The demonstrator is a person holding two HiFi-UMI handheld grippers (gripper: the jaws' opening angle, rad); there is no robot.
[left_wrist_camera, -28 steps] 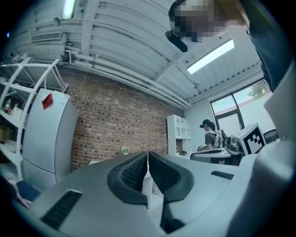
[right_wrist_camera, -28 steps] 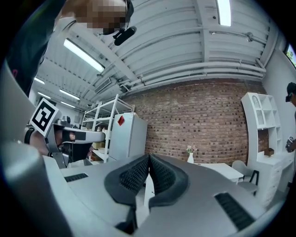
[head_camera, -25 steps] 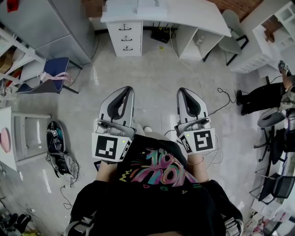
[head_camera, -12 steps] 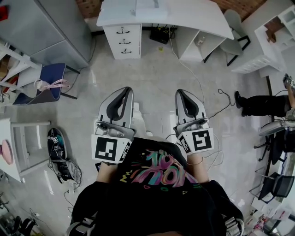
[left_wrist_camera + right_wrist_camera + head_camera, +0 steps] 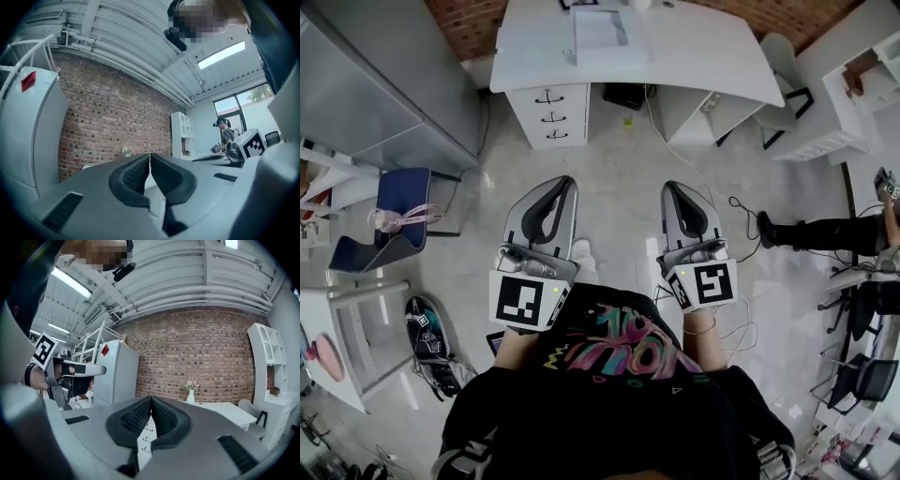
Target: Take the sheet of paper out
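Note:
A white desk [image 5: 703, 47] stands ahead against a brick wall, with a drawer unit [image 5: 551, 117] under its left end. On the desk lies a flat white device [image 5: 602, 36]; I cannot make out a sheet of paper on it. Both grippers are held out level over the floor, well short of the desk. My left gripper [image 5: 565, 181] is shut and empty, its pads together [image 5: 150, 157]. So is my right gripper [image 5: 672, 186], whose pads meet [image 5: 151, 399]. In the right gripper view, a white vase [image 5: 190, 392] stands on the desk.
A tall grey cabinet [image 5: 375, 84] and a blue chair [image 5: 389, 216] are at the left. A white chair [image 5: 783, 56] and white shelves [image 5: 862, 84] stand at the right, where a seated person's legs [image 5: 825, 230] reach in. Cables [image 5: 741, 202] trail over the floor.
The desk has slid down into view, showing more of its top and the brick wall as I walk toward it. Both grippers stay shut, side by side.

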